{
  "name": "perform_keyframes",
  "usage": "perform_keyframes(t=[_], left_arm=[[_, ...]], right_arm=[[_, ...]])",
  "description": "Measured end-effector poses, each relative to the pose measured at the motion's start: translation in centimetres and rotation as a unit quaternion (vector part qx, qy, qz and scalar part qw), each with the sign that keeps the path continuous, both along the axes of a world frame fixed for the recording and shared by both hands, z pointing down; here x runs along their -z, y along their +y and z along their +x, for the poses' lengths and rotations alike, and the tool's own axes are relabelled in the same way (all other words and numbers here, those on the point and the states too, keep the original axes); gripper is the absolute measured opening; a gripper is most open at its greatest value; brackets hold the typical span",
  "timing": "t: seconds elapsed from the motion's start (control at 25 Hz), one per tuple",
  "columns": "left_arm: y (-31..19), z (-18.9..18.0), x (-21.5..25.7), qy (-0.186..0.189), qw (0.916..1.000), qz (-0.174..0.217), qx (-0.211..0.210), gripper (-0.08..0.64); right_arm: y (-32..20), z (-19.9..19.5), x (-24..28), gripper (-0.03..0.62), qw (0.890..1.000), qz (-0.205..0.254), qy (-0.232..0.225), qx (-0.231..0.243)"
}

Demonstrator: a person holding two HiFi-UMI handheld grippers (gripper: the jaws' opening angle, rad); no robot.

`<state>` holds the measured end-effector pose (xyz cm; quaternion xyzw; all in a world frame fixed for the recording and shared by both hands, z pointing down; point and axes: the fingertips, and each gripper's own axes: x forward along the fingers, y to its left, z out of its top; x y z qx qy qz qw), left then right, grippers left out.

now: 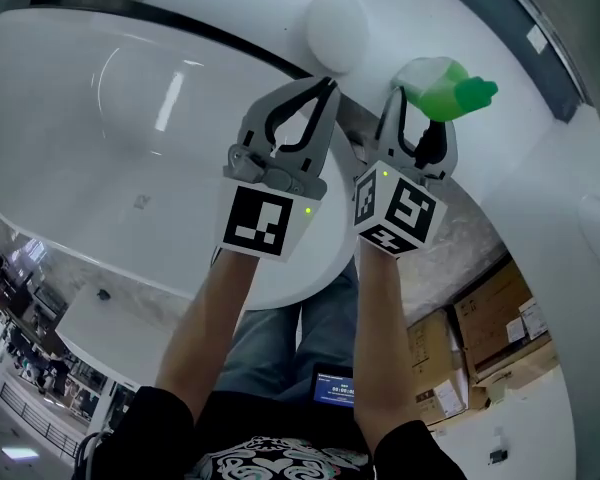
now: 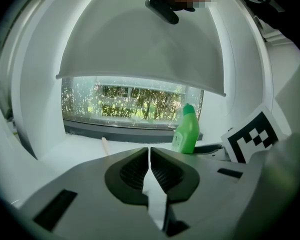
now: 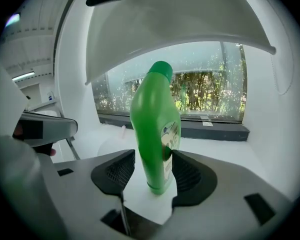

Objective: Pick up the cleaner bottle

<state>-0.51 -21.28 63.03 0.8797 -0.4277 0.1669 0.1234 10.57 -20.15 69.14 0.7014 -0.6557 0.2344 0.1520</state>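
The green cleaner bottle stands upright on a white ledge in front of a window. It shows large in the right gripper view and small at the right of the left gripper view. My right gripper is open, one jaw on each side of the bottle's lower body. The pads sit very close to its sides, and the bottle rests on the ledge. My left gripper is beside it on the left, shut and empty, with its jaws nearly touching.
A white rounded object sits on the ledge just beyond the left gripper. A large white curved basin fills the left side. A dark window sill runs behind the bottle. Cardboard boxes lie on the floor at the lower right.
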Motion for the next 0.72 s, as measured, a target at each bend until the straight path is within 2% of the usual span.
perform_keyframes(t=[0.16,0.32,0.6,0.72], left_arm=[[-1.0,-0.8,-0.4,0.008,0.9999,-0.003,0.013,0.018],[-1.7,-1.7,-0.8,0.024,0.9991,-0.010,0.033,0.018],[-2.0,-1.8,-1.3,0.028,0.9988,-0.020,0.036,0.018],[-2.0,-1.7,-1.2,0.031,0.9988,-0.021,0.034,0.018]], right_arm=[[-1.3,0.4,-0.3,0.252,0.999,0.003,0.005,-0.038],[-2.9,1.2,-0.6,0.259,0.998,0.006,0.007,-0.066],[-4.3,2.1,-1.2,0.272,0.997,0.000,0.019,-0.070],[-4.7,2.5,-1.2,0.272,0.998,0.006,0.030,-0.056]])
